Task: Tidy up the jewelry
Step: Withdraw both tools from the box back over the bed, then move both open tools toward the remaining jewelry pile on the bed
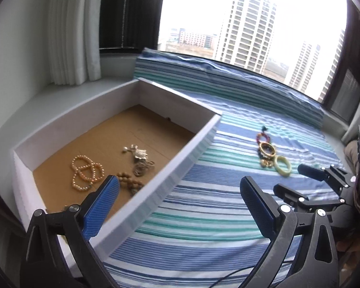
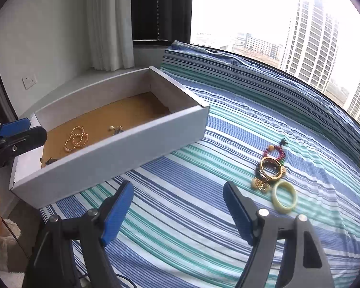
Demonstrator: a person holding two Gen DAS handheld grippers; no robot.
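Partly done, by the look of it. Inside the white box (image 1: 132, 206) on its brown floor are found: pearl strands (image 1: 85, 171), a wooden bead bracelet (image 1: 129, 182) and a silver-toned cluster w/ pearls (image 1: 140, 159).

Left to sort, on the striped cloth (image 2: 180, 204) well apart from the box: a red bead bracelet (image 2: 276, 150), gold bangle (image 2: 272, 168), small gold pieces (image 2: 260, 183) and a pale green bangle (image 2: 284, 196) (four or so items, overlapping; exact count not determinable).

Left gripper (image 1: 180, 189) is held fingers apart, nothing gripped, over the box's near wall. Right gripper (image 2: 177, 200) likewise spread and unloaded, above the cloth near the remaining pile.
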